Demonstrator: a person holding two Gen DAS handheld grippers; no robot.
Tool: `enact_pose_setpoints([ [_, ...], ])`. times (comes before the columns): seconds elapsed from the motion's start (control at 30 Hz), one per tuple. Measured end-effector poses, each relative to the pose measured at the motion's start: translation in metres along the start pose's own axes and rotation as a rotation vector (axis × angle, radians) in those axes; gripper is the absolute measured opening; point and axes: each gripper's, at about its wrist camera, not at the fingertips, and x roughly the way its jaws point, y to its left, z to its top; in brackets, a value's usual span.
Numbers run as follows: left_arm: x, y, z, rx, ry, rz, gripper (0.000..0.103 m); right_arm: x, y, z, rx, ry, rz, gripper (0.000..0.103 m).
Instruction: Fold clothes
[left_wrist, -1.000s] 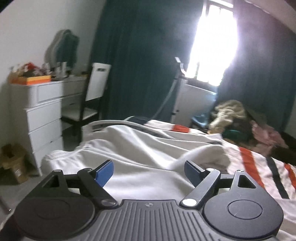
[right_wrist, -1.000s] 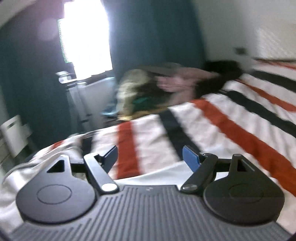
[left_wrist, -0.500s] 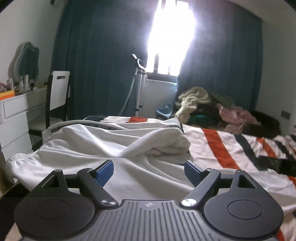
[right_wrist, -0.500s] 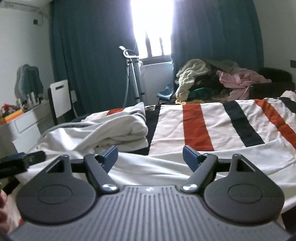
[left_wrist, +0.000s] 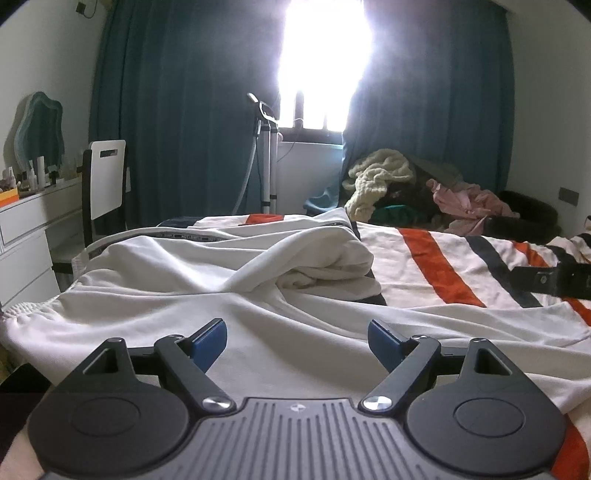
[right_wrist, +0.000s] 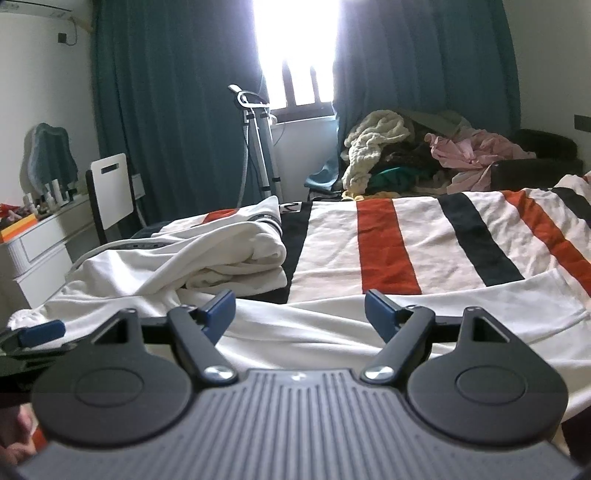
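A white garment (left_wrist: 207, 280) lies crumpled on the striped bed, with a bunched fold at its far right; it also shows in the right wrist view (right_wrist: 192, 266). My left gripper (left_wrist: 297, 341) is open and empty, low over the garment's near part. My right gripper (right_wrist: 300, 314) is open and empty, over the garment's near right edge. A tip of the left gripper (right_wrist: 40, 330) shows at the right wrist view's left edge, and part of the right gripper (left_wrist: 554, 278) shows at the left wrist view's right edge.
The bed cover (right_wrist: 406, 243) has orange and black stripes. A pile of other clothes (left_wrist: 406, 184) lies at the bed's far end by the curtains. A white dresser (left_wrist: 26, 229) and a chair (left_wrist: 107, 181) stand at the left. A metal stand (right_wrist: 258, 147) is by the window.
Both wrist views have swung from the sides to face the window and settled lower over the garment. Both grippers stay open.
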Motion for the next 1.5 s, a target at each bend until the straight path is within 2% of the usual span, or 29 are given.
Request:
enact_pose_setpoints([
  [0.23,0.01,0.003,-0.01,-0.012,0.022,0.01,0.085,0.007,-0.007,-0.001,0.019,0.001,-0.056,0.079],
  [0.3,0.013,0.001,-0.014,-0.004,0.031,0.024,0.085,0.007,-0.01,0.0,0.045,0.002,-0.069,0.079],
  [0.37,0.018,-0.004,-0.021,0.008,0.045,0.038,0.085,0.005,-0.014,0.001,0.123,0.0,-0.087,0.079],
  [0.47,0.031,-0.018,-0.034,0.071,0.087,0.035,0.085,-0.002,-0.021,-0.001,0.253,-0.005,-0.089,0.079],
  [0.6,0.049,-0.036,-0.045,0.162,0.122,0.021,0.085,-0.002,-0.017,-0.008,0.243,0.015,-0.079,0.079],
  [0.8,0.091,-0.06,-0.031,0.309,0.086,0.065,0.085,-0.003,-0.04,-0.005,0.31,-0.014,-0.101,0.079],
  [0.93,0.139,-0.076,-0.013,0.383,0.052,0.081,0.085,0.006,-0.058,-0.009,0.37,0.013,-0.132,0.079],
  [1.03,0.177,-0.089,0.003,0.361,0.044,0.12,0.085,0.016,-0.069,-0.014,0.398,0.037,-0.157,0.079],
  [1.1,0.199,-0.096,0.014,0.344,0.041,0.109,0.085,0.024,-0.076,-0.017,0.413,0.049,-0.171,0.079],
  [1.2,0.229,-0.115,0.02,0.406,0.043,0.087,0.081,0.035,-0.089,-0.017,0.449,0.057,-0.2,0.079],
  [1.27,0.243,-0.127,0.019,0.465,0.045,0.05,0.074,0.042,-0.097,-0.018,0.48,0.066,-0.217,0.079],
  [1.33,0.253,-0.141,0.015,0.535,0.041,0.031,0.073,0.045,-0.105,-0.021,0.533,0.078,-0.205,0.08],
  [1.43,0.266,-0.158,0.005,0.644,0.025,0.015,0.062,0.053,-0.105,-0.024,0.52,0.094,-0.199,0.08],
  [1.5,0.276,-0.164,0.0,0.675,0.039,0.03,0.06,0.059,-0.104,-0.026,0.502,0.109,-0.203,0.08],
])
